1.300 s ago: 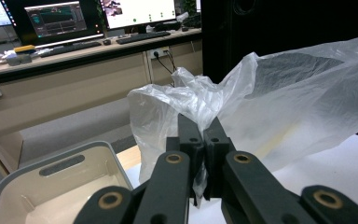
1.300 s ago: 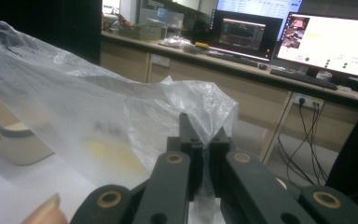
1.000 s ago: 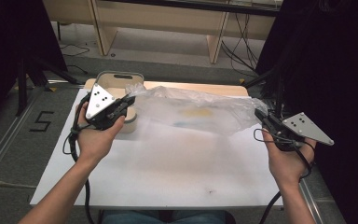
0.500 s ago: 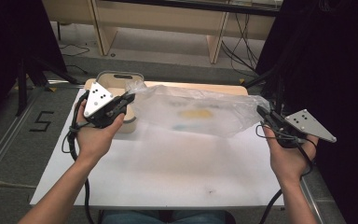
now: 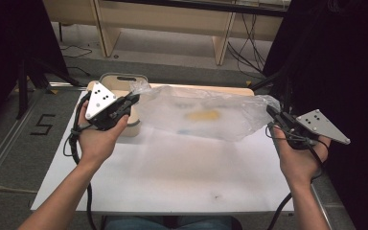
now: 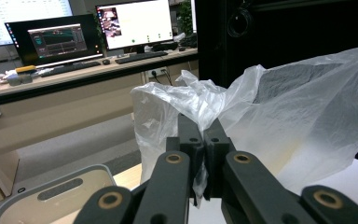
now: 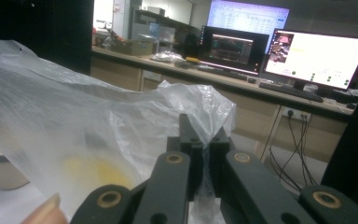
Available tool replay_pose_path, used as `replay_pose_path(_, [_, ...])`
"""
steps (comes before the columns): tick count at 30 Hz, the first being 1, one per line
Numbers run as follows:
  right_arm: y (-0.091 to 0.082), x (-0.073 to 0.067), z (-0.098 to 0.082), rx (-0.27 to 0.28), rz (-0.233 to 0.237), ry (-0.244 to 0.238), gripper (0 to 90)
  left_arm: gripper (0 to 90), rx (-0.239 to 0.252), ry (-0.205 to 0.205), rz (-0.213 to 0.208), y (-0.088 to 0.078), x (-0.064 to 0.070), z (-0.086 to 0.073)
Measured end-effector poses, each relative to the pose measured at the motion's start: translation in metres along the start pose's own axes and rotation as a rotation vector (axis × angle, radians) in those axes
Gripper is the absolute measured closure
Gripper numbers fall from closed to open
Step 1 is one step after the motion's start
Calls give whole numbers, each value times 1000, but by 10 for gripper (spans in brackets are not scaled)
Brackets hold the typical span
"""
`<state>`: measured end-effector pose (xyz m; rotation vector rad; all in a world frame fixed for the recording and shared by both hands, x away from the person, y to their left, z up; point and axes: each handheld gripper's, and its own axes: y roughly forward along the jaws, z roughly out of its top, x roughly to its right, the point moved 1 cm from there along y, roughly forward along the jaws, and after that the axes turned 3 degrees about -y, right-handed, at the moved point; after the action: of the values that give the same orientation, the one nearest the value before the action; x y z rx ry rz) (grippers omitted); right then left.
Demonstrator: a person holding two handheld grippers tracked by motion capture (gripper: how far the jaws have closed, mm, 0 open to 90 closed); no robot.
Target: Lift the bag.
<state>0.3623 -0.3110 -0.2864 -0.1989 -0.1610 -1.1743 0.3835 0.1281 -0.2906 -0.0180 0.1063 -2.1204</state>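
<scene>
We find a clear plastic bag [image 5: 201, 117] held stretched between the two grippers above the white table [image 5: 163, 182], its left end over the beige container [image 5: 124, 84] at the table's far left. The left gripper [image 5: 133, 98] has its jaws together, clamped on a bunched corner of the bag, and the left gripper view confirms film pinched between the pads [image 6: 189, 140]. The right gripper [image 5: 270, 110] is likewise closed tight on the opposite corner, with plastic gathered above its jaws in the right gripper view [image 7: 200, 135]. A yellow object [image 5: 205, 115] shows through the film near the bag's middle; we cannot tell what it is.

We judge the step in hand to be carrying or spreading the bag by both ends. To do it well, both clamps must hold firm, the two hands should travel level and together, and the tension should stay moderate: too much pull risks tearing the thin film or slipping a corner out, too little lets the contents sag to the table.

Against the frame one second earlier, the bag now hangs tauter and higher, less slumped on the table, and the right hand sits slightly further out. The left hand's position is unchanged.
</scene>
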Motion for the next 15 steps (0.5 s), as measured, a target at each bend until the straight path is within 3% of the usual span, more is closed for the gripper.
replay_pose_path(6, [-1, 2, 4, 12, -9, 3, 900, 889, 20, 1, -5, 0, 4, 5])
replay_pose_path(15, [4, 7, 3, 7, -20, 9, 900, 889, 4, -8, 7, 13, 0, 2])
